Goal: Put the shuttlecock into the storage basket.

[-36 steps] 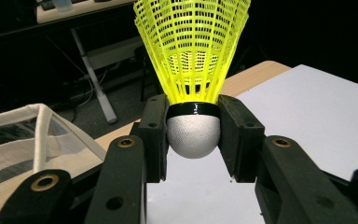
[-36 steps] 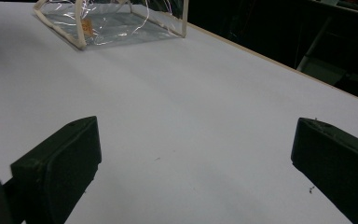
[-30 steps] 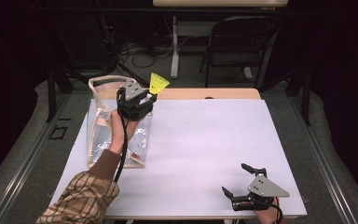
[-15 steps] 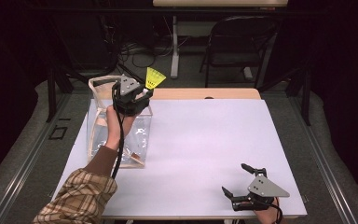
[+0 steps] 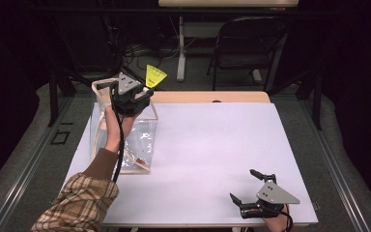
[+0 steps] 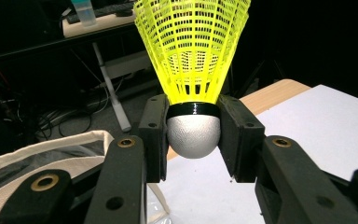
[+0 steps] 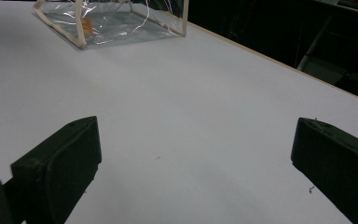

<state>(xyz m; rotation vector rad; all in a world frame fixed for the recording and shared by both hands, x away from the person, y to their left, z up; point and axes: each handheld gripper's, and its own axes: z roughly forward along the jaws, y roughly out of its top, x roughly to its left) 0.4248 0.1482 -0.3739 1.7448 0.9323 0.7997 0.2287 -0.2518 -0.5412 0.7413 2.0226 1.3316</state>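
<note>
Left gripper (image 5: 145, 93) pinches the yellow shuttlecock (image 6: 193, 70) by its cork, up over the clear bag (image 5: 125, 140). Right gripper (image 5: 252, 191), jaws spread, rests on the table (image 5: 212, 145). I'd keep that squeeze steady and the skirt upright.

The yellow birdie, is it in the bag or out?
Out. The left tongs pinch the birdie by its white tip, above the clear bag.

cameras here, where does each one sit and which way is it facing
High view: fixed above the person's side, looking forward and down on the white table; forearms and both tools enter from below.
Left gripper view: rides the left tool, looking along its jaws, shut on the yellow shuttlecock.
Right gripper view: rides the right tool, low over the table, jaws wide open.
Shared: the clear bag shows in the high and right gripper views.
</note>
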